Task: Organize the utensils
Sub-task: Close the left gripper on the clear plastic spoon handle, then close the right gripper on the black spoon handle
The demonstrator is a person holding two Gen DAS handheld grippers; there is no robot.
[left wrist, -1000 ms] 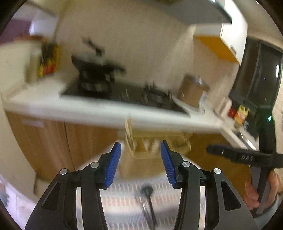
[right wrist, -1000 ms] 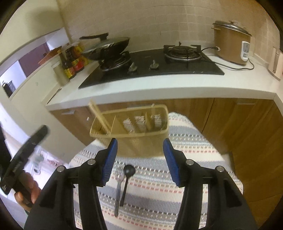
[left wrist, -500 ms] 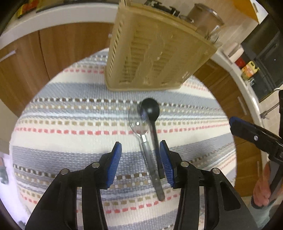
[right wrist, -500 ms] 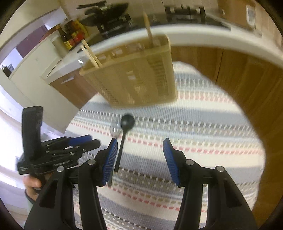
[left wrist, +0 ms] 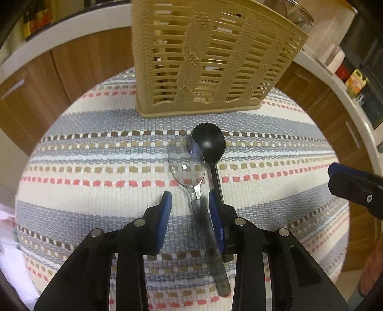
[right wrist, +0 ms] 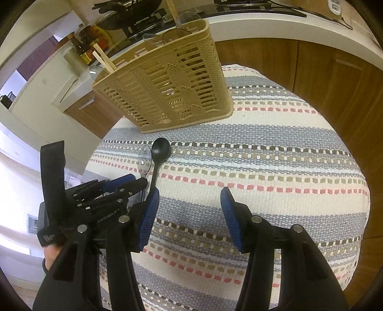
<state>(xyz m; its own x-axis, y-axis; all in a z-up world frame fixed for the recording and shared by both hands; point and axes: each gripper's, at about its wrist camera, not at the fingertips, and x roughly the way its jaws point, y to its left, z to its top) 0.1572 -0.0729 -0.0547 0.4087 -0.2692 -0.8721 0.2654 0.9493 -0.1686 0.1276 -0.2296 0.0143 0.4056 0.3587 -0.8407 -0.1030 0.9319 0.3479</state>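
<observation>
A clear plastic spoon [left wrist: 186, 163] and a black spoon [left wrist: 208, 143] lie side by side on the striped cloth, bowls toward a beige slotted utensil basket [left wrist: 210, 59]. My left gripper [left wrist: 189, 205] is low over the cloth and its jaws are closing. The clear spoon's handle lies between them, close to the right pad, and the left pad stands clear of it. The black spoon's handle runs behind the right finger. My right gripper [right wrist: 189, 201] hovers open over bare cloth, right of the black spoon [right wrist: 161, 149] and the clear spoon [right wrist: 144, 160]. The basket [right wrist: 167, 83] holds chopsticks [right wrist: 104, 59].
The striped cloth [left wrist: 95, 167] covers a small round table. Wooden cabinet doors [right wrist: 323, 79] and a white counter [right wrist: 263, 21] with a stove stand behind it. Sauce bottles [right wrist: 83, 47] sit on the counter at the left. A hand [right wrist: 51, 258] holds the left gripper.
Both grippers have dropped and tilted down toward the table. The left one has come down over the two spoons and its jaws have narrowed around the clear spoon's handle.
</observation>
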